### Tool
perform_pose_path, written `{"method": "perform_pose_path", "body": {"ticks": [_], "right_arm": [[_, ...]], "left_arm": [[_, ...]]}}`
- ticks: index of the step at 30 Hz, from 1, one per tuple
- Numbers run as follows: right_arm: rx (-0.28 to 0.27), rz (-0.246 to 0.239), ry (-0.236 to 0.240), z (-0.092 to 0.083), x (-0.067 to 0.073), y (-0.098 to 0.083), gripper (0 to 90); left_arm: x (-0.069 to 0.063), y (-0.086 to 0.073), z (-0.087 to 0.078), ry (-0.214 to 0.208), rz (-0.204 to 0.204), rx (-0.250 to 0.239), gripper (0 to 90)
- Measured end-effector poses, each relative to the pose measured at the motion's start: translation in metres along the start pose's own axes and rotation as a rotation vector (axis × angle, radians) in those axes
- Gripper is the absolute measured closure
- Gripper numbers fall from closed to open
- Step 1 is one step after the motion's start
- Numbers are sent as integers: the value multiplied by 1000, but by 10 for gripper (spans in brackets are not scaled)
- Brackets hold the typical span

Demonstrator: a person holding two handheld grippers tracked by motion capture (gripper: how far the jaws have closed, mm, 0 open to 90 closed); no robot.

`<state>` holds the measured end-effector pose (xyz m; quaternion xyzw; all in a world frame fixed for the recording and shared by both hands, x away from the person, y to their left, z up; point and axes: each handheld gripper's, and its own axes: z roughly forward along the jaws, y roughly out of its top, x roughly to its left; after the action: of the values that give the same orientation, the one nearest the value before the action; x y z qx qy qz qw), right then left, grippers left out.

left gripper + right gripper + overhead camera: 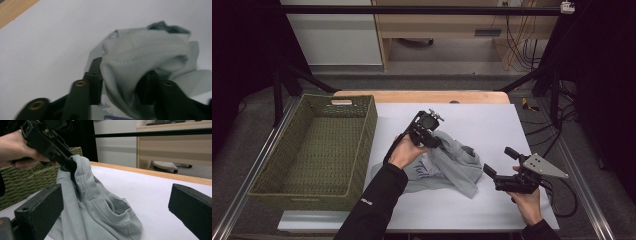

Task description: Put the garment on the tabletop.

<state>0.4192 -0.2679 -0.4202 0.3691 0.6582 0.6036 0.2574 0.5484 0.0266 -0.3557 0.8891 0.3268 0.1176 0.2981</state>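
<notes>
On the crumpled pale grey-green cotton sweatshirt point(447, 167) in the high view stands dark blue cursive lettering that seems to begin "Tul", the rest hidden in folds, while a small white mark on the person's black sleeve point(372, 205) is too small to read.

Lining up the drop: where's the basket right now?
In the high view the green woven basket sits at the table's left side, beside the left claw, which holds the grey garment.
</notes>
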Motion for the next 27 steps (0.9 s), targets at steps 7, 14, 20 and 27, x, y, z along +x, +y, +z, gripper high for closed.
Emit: {"method": "perform_pose_path", "body": {"ticks": [7,14,20,27], "right_arm": [[7,5,-3,1,1,-1,5],[11,4,0,1,1,-1,5],[12,-7,3,2,1,-2,5],[20,-4,6,3,1,-3,5]], "left_arm": [[-7,3,-26,-8,-10,-144,265],[-12,-8,-49,-33,-34,-257,134],[-13,-38,-57,-49,-63,-377,114],[-11,-81,-60,-49,-104,-500,88]]}}
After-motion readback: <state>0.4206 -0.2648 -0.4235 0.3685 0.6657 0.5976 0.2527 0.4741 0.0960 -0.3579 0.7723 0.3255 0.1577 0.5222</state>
